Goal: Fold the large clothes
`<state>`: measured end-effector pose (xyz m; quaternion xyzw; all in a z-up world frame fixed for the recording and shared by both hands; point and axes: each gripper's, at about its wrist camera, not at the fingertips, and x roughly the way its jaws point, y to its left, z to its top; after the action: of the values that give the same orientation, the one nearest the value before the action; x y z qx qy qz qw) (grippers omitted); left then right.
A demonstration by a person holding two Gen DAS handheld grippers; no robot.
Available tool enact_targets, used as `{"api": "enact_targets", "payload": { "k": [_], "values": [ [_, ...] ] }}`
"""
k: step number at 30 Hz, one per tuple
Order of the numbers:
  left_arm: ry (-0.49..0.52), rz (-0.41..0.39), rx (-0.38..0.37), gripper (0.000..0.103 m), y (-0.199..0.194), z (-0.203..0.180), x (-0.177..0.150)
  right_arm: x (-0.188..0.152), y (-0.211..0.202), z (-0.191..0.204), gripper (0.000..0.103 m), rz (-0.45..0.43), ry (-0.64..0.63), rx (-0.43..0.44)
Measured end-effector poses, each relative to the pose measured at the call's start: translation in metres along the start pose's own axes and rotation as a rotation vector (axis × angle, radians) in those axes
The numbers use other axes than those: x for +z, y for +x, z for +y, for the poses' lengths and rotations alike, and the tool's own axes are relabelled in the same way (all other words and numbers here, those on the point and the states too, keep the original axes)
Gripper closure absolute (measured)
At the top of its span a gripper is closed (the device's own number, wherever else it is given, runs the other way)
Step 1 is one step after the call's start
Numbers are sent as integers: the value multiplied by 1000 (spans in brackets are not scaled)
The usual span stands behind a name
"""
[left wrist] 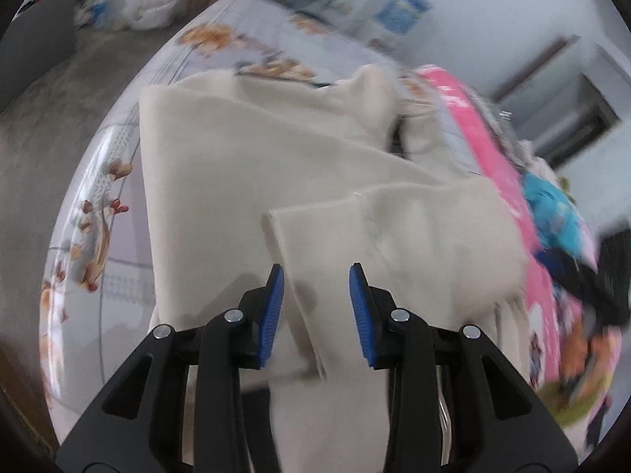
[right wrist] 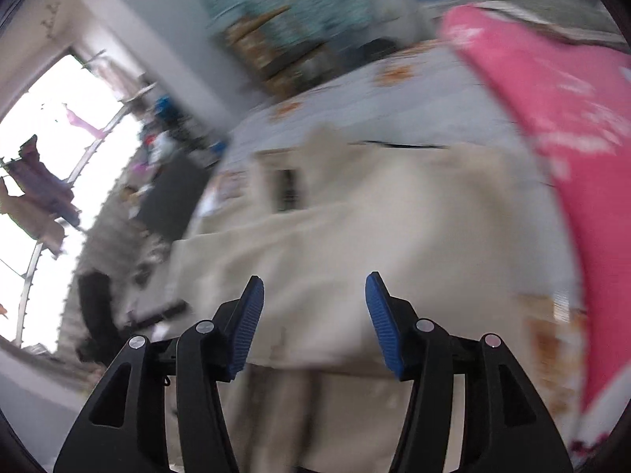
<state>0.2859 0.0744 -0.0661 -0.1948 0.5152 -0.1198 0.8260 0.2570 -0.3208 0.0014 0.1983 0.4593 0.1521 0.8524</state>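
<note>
Cream garment (left wrist: 244,165) soft, folded, creased; ribbed blue tool pads (left wrist: 276,311) apart.

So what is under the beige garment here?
The beige garment lies on a bed sheet with a floral print, which shows around its left and far edges. A pink blanket lies beside it on the right. Whatever is beneath the garment's middle is covered.

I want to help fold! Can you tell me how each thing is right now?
left gripper: open, a folded flap of cloth between its fingers, not pinched.
right gripper: open, over the cloth, holding nothing.
beige garment: partly folded, lying on the bed.
floral bedsheet: spread flat under the garment.
pink cloth: lying beside the garment.
</note>
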Motion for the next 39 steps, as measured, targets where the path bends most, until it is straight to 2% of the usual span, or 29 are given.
{"api": "enact_targets", "payload": {
  "k": [2, 4, 5, 6, 7, 8, 10, 14, 17, 18, 20, 24, 26, 30, 34, 35, 37, 39],
  "values": [
    [-9, -9, 25, 71, 7, -1, 4, -10, -6, -24, 50, -10, 22, -27],
    [37, -17, 90, 72, 11, -12, 6, -21, -14, -43, 50, -20, 33, -56],
    [53, -19, 109, 83, 12, -16, 6, -24, -16, -48, 50, -26, 32, -68],
    [81, -14, 137, 87, 15, -22, 6, -26, -19, -54, 50, -36, 27, -79],
    [111, -20, 176, 94, 17, -27, 6, -27, -23, -58, 50, -42, 25, -80],
    [130, -24, 192, 99, 16, -29, 5, -26, -25, -61, 50, -50, 21, -82],
    [147, -56, 173, 99, 6, -34, 9, -23, -30, -62, 50, -62, 16, -89],
    [138, -203, 101, 100, -49, -43, 28, -13, -34, -63, 50, -97, -1, -100],
    [141, -269, 133, 100, -75, -40, 42, -8, -36, -65, 50, -110, -14, -114],
    [126, -266, 157, 100, -73, -33, 46, -6, -34, -67, 50, -109, -16, -122],
    [81, -206, 171, 100, -55, -12, 48, -3, -27, -70, 50, -99, -12, -131],
    [59, -124, 239, 100, -19, 13, 37, 1, -15, -74, 50, -68, -12, -156],
    [43, -108, 228, 99, -12, 21, 31, 2, -12, -72, 50, -56, -23, -165],
    [48, -121, 189, 98, -18, 24, 33, 2, -12, -62, 50, -47, -76, -198],
    [120, -223, 176, 79, -42, 9, 28, -1, -17, -53, 50, -65, -125, -244],
    [153, -246, 170, 79, -47, 1, 25, -4, -19, -50, 50, -71, -141, -256],
    [204, -253, 152, 79, -50, -12, 19, -11, -19, -40, 50, -77, -186, -268],
    [258, -216, 132, 77, -41, -27, 13, -19, -17, -30, 50, -70, -234, -263]
  ]
}}
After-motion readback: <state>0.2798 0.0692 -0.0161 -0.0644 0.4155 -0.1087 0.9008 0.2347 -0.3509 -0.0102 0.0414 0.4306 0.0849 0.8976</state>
